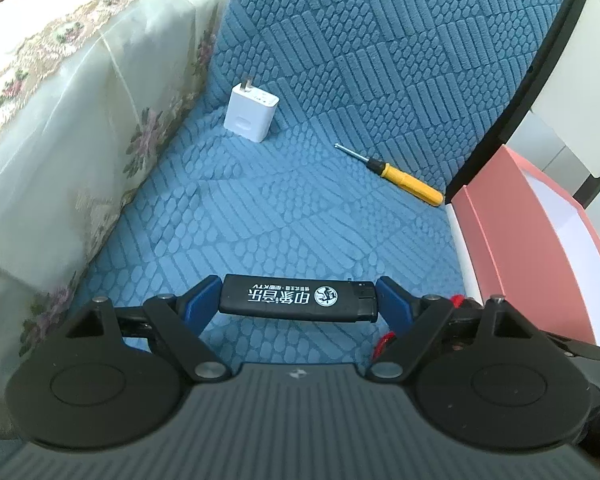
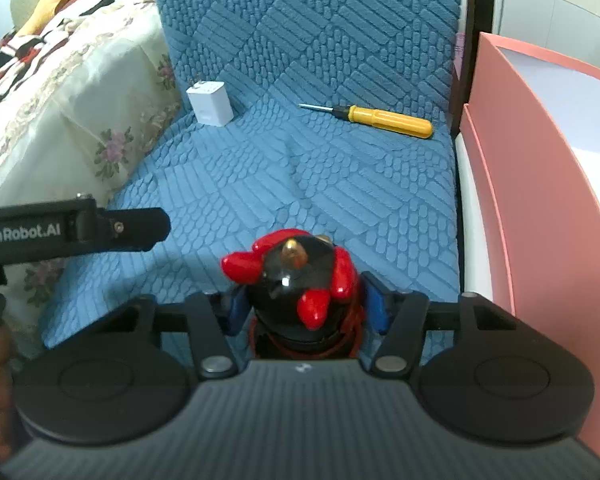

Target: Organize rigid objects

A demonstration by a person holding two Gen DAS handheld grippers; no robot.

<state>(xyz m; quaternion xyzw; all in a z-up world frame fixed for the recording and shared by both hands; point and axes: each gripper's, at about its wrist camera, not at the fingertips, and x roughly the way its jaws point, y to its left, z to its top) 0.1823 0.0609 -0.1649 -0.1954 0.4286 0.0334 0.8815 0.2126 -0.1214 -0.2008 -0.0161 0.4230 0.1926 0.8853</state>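
The left gripper point(image 1: 300, 300) holds a black lighter point(image 1: 298, 299) crosswise, one blue finger pressing on each end, above the blue seat point(image 1: 260, 216). The right gripper point(image 2: 304, 312) is closed around a black and red toy point(image 2: 300, 280), its pointed top facing forward.

Both are lifted but neither appears to be stowed yet. The pink box point(image 1: 540, 248) stands at the right edge of the seat; its white inside shows little, so what it already contains cannot be told.

Two things lie untouched on the seat: a white charger point(image 2: 210, 106) standing against the backrest near the floral cushion point(image 2: 80, 120), and a yellow screwdriver point(image 2: 380, 120) lying near the box. Judged so, roughly half the work is left.
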